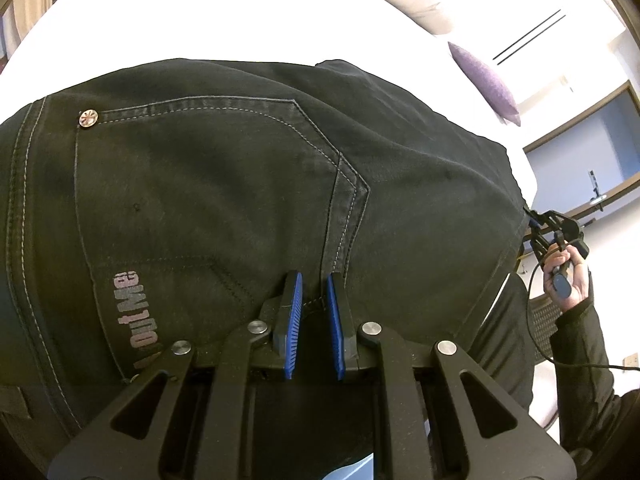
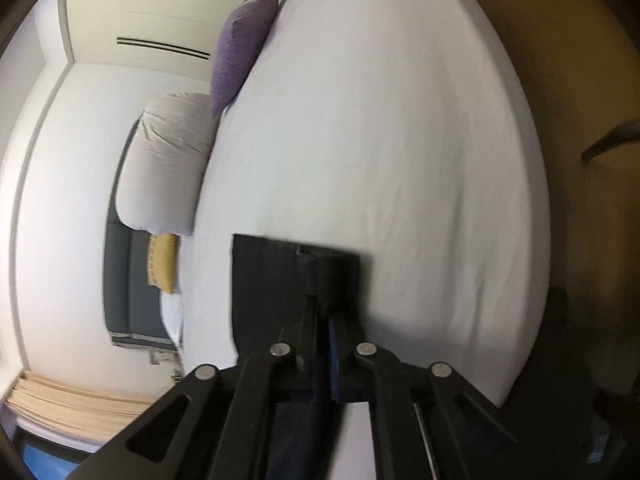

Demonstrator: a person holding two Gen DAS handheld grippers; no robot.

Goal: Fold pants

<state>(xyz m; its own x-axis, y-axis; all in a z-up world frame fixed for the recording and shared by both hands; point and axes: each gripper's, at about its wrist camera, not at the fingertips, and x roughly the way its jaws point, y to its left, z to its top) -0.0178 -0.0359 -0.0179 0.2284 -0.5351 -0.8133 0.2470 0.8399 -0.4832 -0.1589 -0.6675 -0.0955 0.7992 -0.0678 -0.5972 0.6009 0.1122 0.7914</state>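
A: Black denim fills the left wrist view. The pants lie on the white bed, seat side up, with the back pocket and its rivet showing and a printed logo near the pocket's lower edge.

B: And the left tongs?

A: Blue pads sit either side of a stitched seam edge with a narrow gap between them; they seem to pinch that fold of cloth, though how firmly I cannot tell.

B: The right tongs?

A: Pressed together on a dark flap of the pants, held just above the sheet; that view is motion-blurred. The left view also shows the right hand at the garment's far edge.

B: So which step is this?

A: I'd judge a fold in progress, both ends gripped. Next calls for carrying one held edge over onto the other and keeping the cloth taut and the edges aligned.

B: Orientation?

A: The long axis seems to run between the two tongs, waistband at the left side, legs toward the right; a purple cushion sits at the bed's far end.
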